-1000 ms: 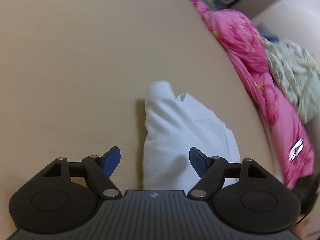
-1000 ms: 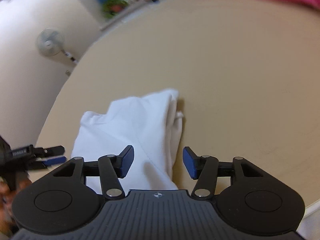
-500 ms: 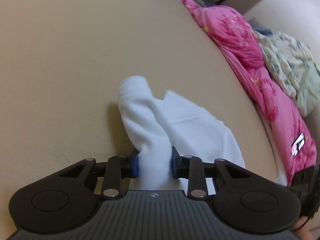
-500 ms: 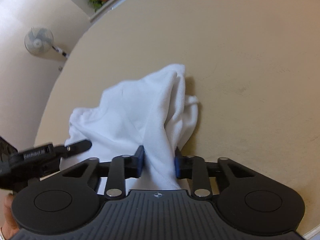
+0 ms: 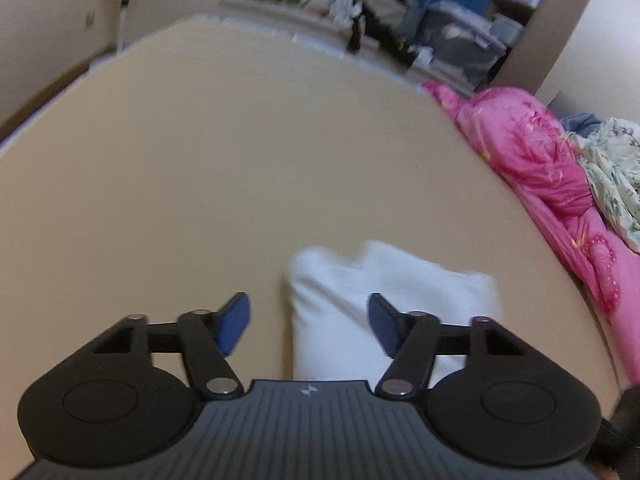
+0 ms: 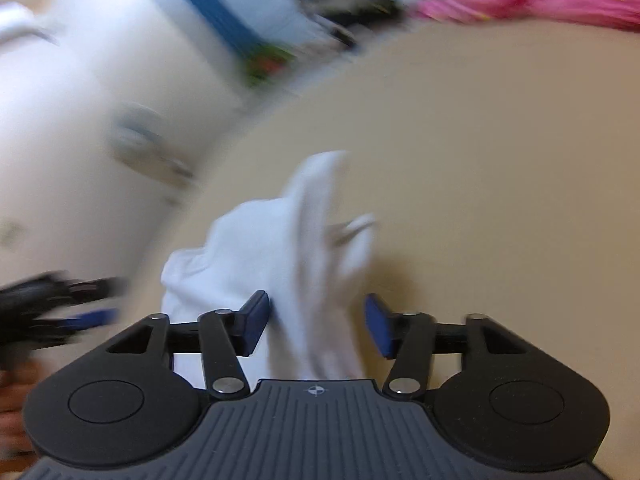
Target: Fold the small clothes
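small white knit garment [image 5: 344, 312] lies bunched on the beige tabletop [image 5: 200, 184], lower centre of the left wrist frame. left gripper [image 5: 308, 322]: blue-padded jaws apart, cloth showing between them, contact not clear. right gripper [image 6: 316, 322]: jaws apart, a raised fold of the garment [image 6: 296, 248] between the pads; frame is motion-blurred. pink quilted fabric heap [image 5: 536, 168] and pale floral cloth [image 5: 612, 176] at the right edge of the left wrist frame.

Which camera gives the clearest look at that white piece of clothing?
The left wrist view: the white garment lies folded on the beige surface, only slightly blurred. In the right wrist view it is smeared by motion blur, rising bunched between the open fingers.
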Tool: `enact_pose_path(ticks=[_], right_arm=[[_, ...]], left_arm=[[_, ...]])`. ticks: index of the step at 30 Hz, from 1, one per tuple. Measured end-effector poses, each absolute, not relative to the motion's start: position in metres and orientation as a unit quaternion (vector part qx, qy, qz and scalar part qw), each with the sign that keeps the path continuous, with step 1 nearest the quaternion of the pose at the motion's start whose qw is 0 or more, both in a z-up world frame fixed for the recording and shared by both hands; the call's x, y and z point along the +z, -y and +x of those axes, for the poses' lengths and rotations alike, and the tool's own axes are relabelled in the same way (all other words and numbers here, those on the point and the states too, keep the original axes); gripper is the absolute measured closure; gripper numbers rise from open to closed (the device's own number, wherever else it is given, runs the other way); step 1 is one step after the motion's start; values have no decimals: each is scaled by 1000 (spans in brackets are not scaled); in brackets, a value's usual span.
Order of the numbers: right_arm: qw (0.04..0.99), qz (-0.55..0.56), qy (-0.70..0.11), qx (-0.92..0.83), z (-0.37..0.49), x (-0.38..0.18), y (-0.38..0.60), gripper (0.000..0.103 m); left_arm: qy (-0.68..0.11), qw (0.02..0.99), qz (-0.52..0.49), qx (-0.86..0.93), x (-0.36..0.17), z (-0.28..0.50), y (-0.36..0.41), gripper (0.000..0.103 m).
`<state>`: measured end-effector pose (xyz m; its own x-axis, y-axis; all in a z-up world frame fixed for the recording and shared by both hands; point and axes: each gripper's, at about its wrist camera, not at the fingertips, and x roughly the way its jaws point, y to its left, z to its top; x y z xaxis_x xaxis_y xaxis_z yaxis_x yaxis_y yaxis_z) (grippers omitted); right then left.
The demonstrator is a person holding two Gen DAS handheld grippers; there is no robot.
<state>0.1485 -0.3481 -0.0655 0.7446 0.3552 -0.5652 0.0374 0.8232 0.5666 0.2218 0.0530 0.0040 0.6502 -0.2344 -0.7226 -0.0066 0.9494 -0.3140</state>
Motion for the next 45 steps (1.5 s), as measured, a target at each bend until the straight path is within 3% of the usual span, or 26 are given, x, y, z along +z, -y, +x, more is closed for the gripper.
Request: enact_pose_path(ticks=[5,9,10,12,13,14,17,19,21,22,23,27,29,31,32,33,34,45], right_arm=[[864,311,-383,102,158,-74,340,50],[855,246,-448,93,156,-91,328,48],[846,258,-459,88,154,-99,333,54],[840,282,-453,94,147,-100,336,67],[845,276,-447,100,145,-94,338,78],[849,277,-437,108,138,-88,342,83],[841,330,-409,127,129,-66,357,100],[839,345,-396,143,121,-58,365,100],[840,300,-438,113,126,-70,362,99],[830,279,-474,92,130,-83,360,98],[827,267,-490,70,131,-91,360,96],[887,215,-401,78,115,-51,352,92],[904,189,-373,88,112,-41,344,85],[881,186,-420,112,121,-59,338,78],[864,175,-461,104,129,-76,335,77],[848,154,-500,83,132,-90,333,72],[841,141,-519,64,132,-99,334,56],[928,115,-355,11,47,-34,346,50]], left_arm=[[-433,884,-149,-96,-33,174,-36,33],[-519,834,-172,-77,-93,179,-21,36],[-528,827,-176,-84,-102,181,-20,37],[-533,823,-167,-102,-110,183,-17,51],[-533,821,-168,-119,-108,183,-17,75],[-530,821,-169,-126,-103,181,-19,85],[-504,833,-178,-142,-81,171,-30,89],[-501,836,-166,-152,-78,165,-33,90],[-538,823,-117,-139,-93,165,-19,85],[-549,819,-104,-132,-97,165,-16,72],[-541,826,-99,-124,-93,164,-18,67],[-427,897,-55,-104,-49,143,-15,67],[-429,893,-43,-125,-53,140,-3,67],[-478,871,13,-114,-79,144,18,65],[-494,863,48,-97,-91,146,27,58],[-489,866,70,-84,-93,144,34,55],[-475,873,83,-77,-87,139,38,54],[-391,918,63,-22,-15,29,28,25]])
